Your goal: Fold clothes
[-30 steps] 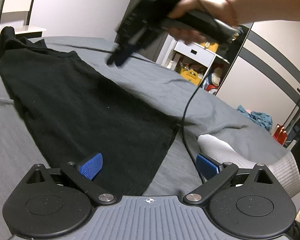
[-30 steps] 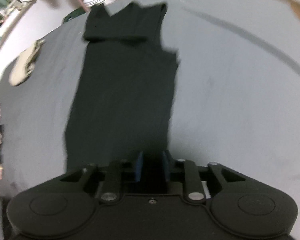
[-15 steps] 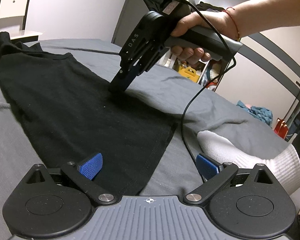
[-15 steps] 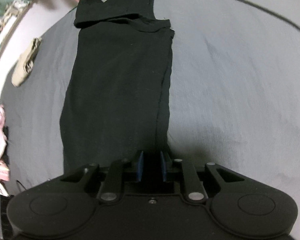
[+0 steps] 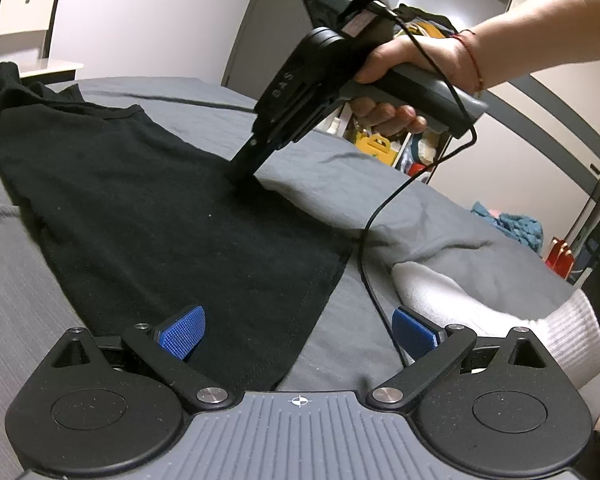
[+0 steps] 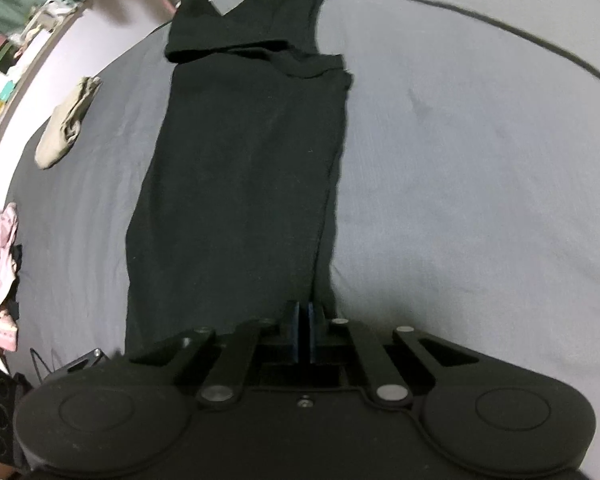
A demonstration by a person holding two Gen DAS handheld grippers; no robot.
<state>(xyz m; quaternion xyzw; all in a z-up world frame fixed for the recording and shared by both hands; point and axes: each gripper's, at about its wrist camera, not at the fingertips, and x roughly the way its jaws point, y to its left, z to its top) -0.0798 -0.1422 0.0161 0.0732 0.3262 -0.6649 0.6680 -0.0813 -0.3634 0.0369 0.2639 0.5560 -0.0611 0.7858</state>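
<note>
Right gripper (image 6: 303,330) pinching the long side edge of the black shirt (image 6: 240,184), fingers together on cloth. Left gripper (image 5: 298,330) hovering wide apart over the shirt's hem corner. Shirt lying lengthwise on the grey bed (image 6: 480,160).

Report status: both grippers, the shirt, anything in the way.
Left gripper open, low over hem. Right gripper shut on black shirt, at its side edge. Shirt lies lengthwise on grey bed. White-socked foot close by.
</note>
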